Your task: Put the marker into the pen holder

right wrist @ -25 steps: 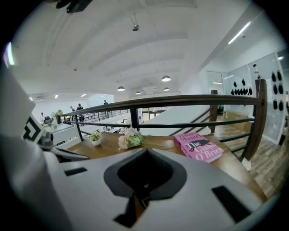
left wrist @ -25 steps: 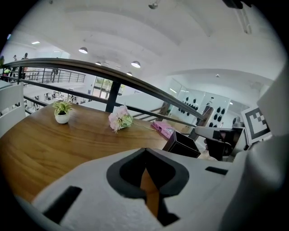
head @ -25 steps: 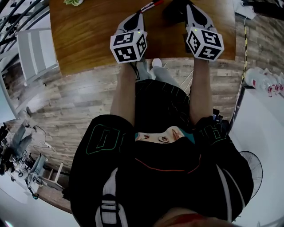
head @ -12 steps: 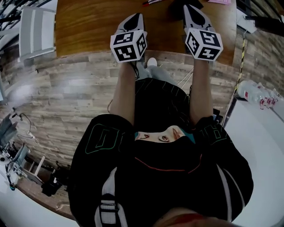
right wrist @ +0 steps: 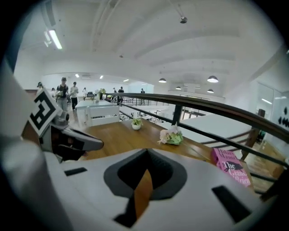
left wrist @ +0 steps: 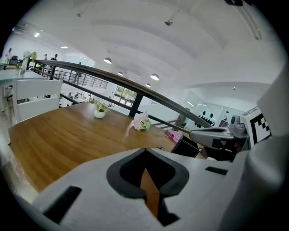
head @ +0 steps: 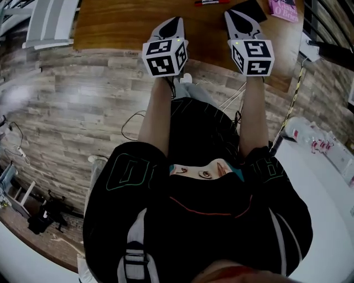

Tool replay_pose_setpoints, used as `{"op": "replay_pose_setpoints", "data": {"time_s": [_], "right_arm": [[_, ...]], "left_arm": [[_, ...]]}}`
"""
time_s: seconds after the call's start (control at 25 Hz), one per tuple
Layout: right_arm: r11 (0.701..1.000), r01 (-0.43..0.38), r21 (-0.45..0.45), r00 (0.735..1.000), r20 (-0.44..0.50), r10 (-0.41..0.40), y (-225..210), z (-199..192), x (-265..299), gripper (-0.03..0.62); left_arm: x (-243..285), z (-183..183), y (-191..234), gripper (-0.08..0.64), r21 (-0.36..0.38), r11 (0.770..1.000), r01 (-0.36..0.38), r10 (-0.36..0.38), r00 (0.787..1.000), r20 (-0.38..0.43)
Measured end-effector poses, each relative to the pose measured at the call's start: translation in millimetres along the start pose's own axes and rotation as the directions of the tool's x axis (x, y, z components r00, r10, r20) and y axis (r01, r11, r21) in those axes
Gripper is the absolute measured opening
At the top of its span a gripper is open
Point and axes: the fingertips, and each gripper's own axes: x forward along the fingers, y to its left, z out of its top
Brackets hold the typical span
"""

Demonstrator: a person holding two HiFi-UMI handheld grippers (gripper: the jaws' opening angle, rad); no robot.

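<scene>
The task has not begun, as far as the pictures show. The marker [head: 210, 2] lies flat on the wooden table [head: 121, 22] at the very top edge of the head view, beyond both tools and touching neither. Just right of it, partly behind the right tool, sits a black box-like thing that I judge to be the pen holder [head: 251, 8]. It also shows as a dark block in the left gripper view [left wrist: 186, 147], and nothing can be seen sticking out of it.

The left tongs [head: 172, 23] and the right tongs [head: 237, 16] are held side by side over the near edge of the table, short of the marker. In the left gripper view the left tongs [left wrist: 146, 171] are drawn narrow, with only a thin slit of table wood showing between the 2 halves and nothing gripped. The right tongs [right wrist: 145, 173] look the same in their own view: nearly together and empty.

A pink book [right wrist: 232, 167] and a small bunch of flowers [right wrist: 173, 136] lie further along the table, clear of the work.

All of the task is left: 1 pair of tongs must part, reach the marker, close on it, carry it over the holder and let it drop in.
</scene>
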Motion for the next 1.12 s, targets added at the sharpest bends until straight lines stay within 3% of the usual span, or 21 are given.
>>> {"op": "replay_pose_setpoints", "data": {"time_s": [0.12,0.28,0.48,0.8,1.0,1.12], "right_arm": [[0.992,-0.038,-0.124,0.997,-0.065,0.03,12,-2,16,0.008],[0.957,-0.095,-0.275,0.987,-0.15,0.055,22,-6,36,0.015],[0.883,-0.166,-0.439,0.967,-0.249,0.058,33,-12,59,0.02],[0.809,-0.275,-0.519,0.921,-0.384,0.067,42,-33,90,0.029],[0.747,-0.342,-0.57,0.883,-0.467,0.047,43,-48,106,0.031],[0.727,-0.364,-0.582,0.863,-0.505,0.028,44,-54,112,0.035]], "left_arm": [[-1,-1,11,0.009,-0.018,1.0,-0.014,0.014,1.0,0.004],[1,-1,21,0.009,-0.039,0.999,-0.027,0.027,1.0,0.002],[5,1,44,0.009,-0.07,0.996,-0.057,0.057,0.998,-0.002],[14,3,66,0.008,-0.094,0.993,-0.076,0.075,0.997,-0.018],[16,6,86,0.009,-0.114,0.989,-0.097,0.096,0.995,-0.016],[17,5,91,0.008,-0.122,0.987,-0.101,0.1,0.995,-0.019]]}}
